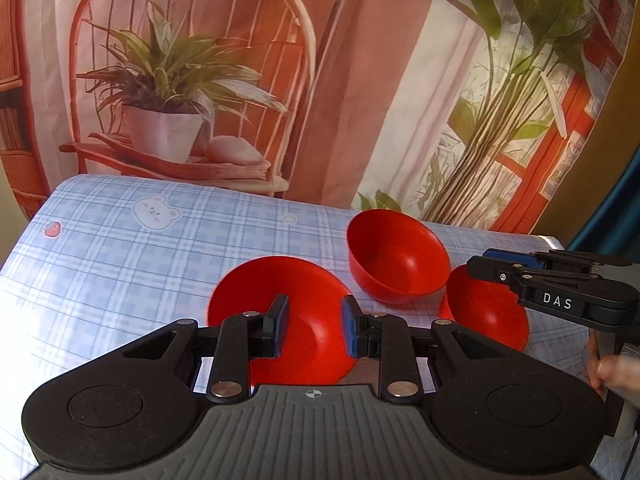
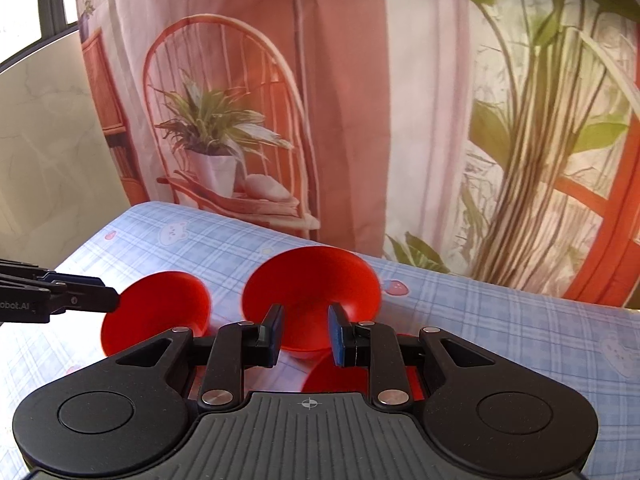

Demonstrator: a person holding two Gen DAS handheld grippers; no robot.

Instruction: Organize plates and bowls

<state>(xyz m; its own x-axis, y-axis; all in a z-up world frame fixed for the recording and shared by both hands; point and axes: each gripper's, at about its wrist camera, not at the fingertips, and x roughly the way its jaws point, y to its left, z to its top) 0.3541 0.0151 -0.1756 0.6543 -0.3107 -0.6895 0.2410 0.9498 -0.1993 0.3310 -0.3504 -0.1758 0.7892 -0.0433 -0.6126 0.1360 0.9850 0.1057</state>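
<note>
A: Where do the red dishes lie?
B: Three rest on the table [image 1: 100, 264], which wears a blue checked cloth. In the left wrist view, a wide shallow bowl [image 1: 280, 280] sits at centre. A deep bowl [image 1: 396, 260] stands just beside it at 2 o'clock, tipped toward the camera. A third bowl [image 1: 488, 312] lies at 3 o'clock of the wide one, partly hidden.

A: And the left tongs [image 1: 314, 326]?
B: They hover over the wide bowl's near side, jaws parted with a narrow gap, nothing between the pads.

A: The right tongs [image 2: 306, 332]?
B: Likewise parted narrowly and empty. In the right wrist view they hang before the deep bowl [image 2: 316, 296], with the third bowl [image 2: 340, 376] below them at 5 o'clock. The wide bowl [image 2: 160, 312] sits at 9 o'clock, with the left tongs' tips at its left rim.

A: Background?
B: A printed curtain [image 1: 360, 80] showing a chair and plants hangs behind the table.
</note>
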